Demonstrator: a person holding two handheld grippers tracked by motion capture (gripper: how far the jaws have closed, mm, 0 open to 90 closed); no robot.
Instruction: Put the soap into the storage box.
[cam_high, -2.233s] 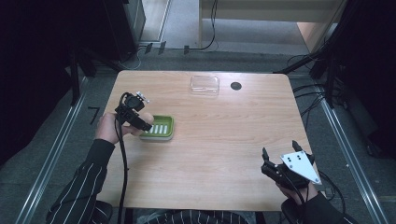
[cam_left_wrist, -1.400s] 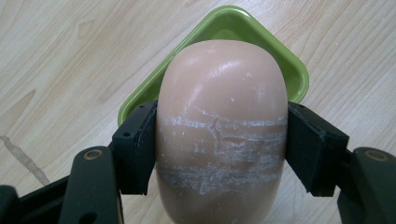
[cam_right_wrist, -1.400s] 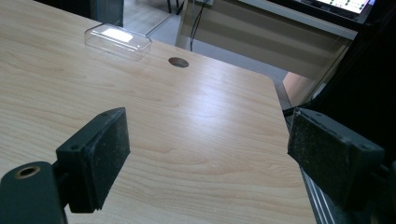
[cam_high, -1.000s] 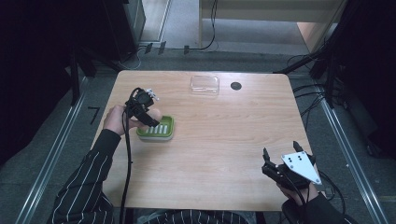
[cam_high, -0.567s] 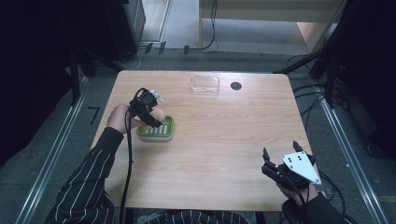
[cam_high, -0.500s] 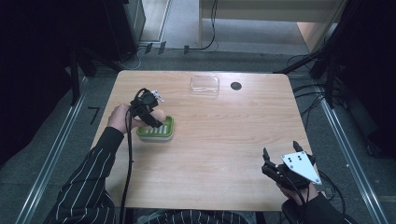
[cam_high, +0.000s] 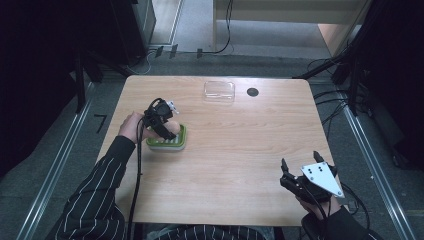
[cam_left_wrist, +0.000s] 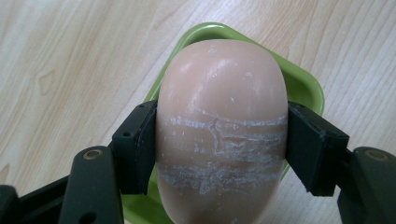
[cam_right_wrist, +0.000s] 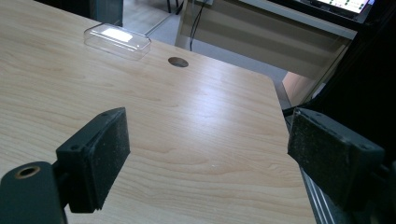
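— While the left claw (cam_left_wrist: 219, 140) grips the soap (cam_left_wrist: 220, 135) over the green dish (cam_high: 166, 139), what's next?
— Probably lower it, then release. The right claw (cam_right_wrist: 224, 156) gapes empty above the surface (cam_high: 240, 150).

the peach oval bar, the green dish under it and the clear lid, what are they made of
Peach oval bar: probably soap, smooth and waxy with chalky white scuff lines. Green dish: likely plastic, glossy even colour. Clear lid: seemingly transparent plastic, see-through with a bright glare.
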